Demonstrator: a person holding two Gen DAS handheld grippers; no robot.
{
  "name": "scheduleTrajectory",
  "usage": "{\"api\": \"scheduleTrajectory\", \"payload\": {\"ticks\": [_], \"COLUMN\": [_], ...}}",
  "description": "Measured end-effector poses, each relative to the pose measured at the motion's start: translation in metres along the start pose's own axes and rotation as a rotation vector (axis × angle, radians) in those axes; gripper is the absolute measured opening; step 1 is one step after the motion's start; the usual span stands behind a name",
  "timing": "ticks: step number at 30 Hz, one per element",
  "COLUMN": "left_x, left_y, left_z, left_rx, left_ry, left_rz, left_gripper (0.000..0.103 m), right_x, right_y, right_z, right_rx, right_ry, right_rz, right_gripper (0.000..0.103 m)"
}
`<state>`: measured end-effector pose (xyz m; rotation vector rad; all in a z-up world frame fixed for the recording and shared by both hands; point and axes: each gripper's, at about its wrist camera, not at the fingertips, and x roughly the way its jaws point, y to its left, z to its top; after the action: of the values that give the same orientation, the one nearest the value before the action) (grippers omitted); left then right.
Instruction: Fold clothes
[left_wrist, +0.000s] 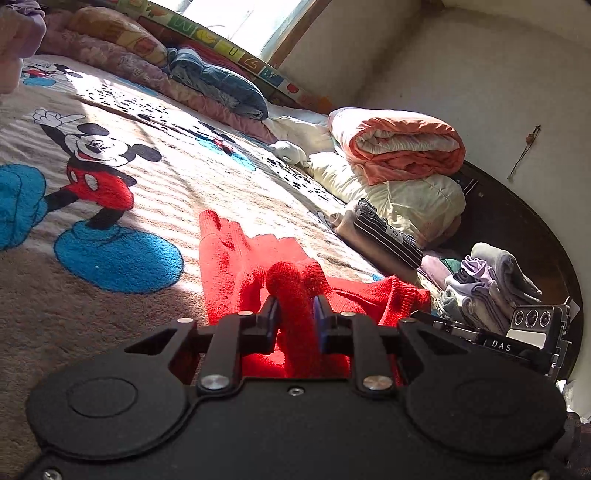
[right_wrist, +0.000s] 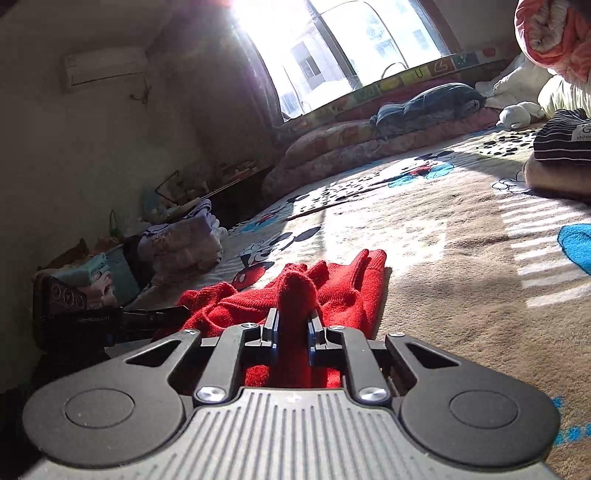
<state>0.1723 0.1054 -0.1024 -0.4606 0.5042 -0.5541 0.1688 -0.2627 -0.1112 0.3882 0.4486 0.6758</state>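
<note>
A red knitted garment (left_wrist: 229, 258) lies crumpled on the cartoon-mouse blanket (left_wrist: 110, 206). My left gripper (left_wrist: 295, 310) is shut on a bunched fold of it, which sticks up between the fingers. In the right wrist view the same red garment (right_wrist: 347, 291) spreads ahead on the blanket (right_wrist: 461, 295), and my right gripper (right_wrist: 293, 325) is shut on another raised fold. The other gripper (left_wrist: 532, 328) shows at the right edge of the left wrist view, and the other gripper (right_wrist: 81, 317) sits at the left in the right wrist view.
A rolled orange quilt (left_wrist: 399, 144) rests on a cream one (left_wrist: 402, 195) by the wall. A striped folded garment (left_wrist: 384, 232) and a pile of pale clothes (left_wrist: 491, 280) lie to the right. A blue quilt (right_wrist: 428, 103) lies under the window; more clothes (right_wrist: 181, 240) are stacked at left.
</note>
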Motion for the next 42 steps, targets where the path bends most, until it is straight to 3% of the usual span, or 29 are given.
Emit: {"api": "scheduleTrajectory", "payload": {"ticks": [8, 16, 27, 32, 35, 36, 39, 40, 42], "left_x": [0.012, 0.053, 0.087, 0.101, 0.097, 0.094, 0.083, 0.078, 0.067], "left_y": [0.016, 0.040, 0.068, 0.075, 0.071, 0.069, 0.061, 0.057, 0.046], "left_z": [0.030, 0.060, 0.067, 0.067, 0.066, 0.066, 0.069, 0.070, 0.071], "left_rx": [0.005, 0.003, -0.039, -0.073, -0.066, -0.061, -0.037, -0.026, 0.026], "left_ry": [-0.111, -0.140, -0.076, -0.013, -0.021, -0.026, -0.051, -0.061, -0.086], "left_rz": [-0.008, -0.010, 0.014, 0.058, 0.074, 0.077, 0.090, 0.094, 0.116], "left_gripper": [0.014, 0.014, 0.014, 0.014, 0.014, 0.019, 0.057, 0.058, 0.058], "right_x": [0.034, 0.084, 0.117, 0.127, 0.133, 0.133, 0.125, 0.121, 0.112], "right_y": [-0.020, -0.058, -0.092, -0.098, -0.098, -0.098, -0.093, -0.091, -0.084], "right_z": [0.029, 0.051, 0.052, 0.045, 0.044, 0.044, 0.046, 0.047, 0.050], "right_rx": [0.050, 0.146, 0.268, 0.292, 0.279, 0.281, 0.273, 0.266, 0.245], "right_ry": [-0.073, -0.094, -0.035, -0.006, 0.007, 0.005, -0.025, -0.038, -0.067], "right_rz": [0.048, 0.045, 0.040, -0.031, -0.063, -0.072, -0.082, -0.084, -0.089], "right_gripper": [0.012, 0.011, 0.011, 0.011, 0.012, 0.013, 0.018, 0.019, 0.034]}}
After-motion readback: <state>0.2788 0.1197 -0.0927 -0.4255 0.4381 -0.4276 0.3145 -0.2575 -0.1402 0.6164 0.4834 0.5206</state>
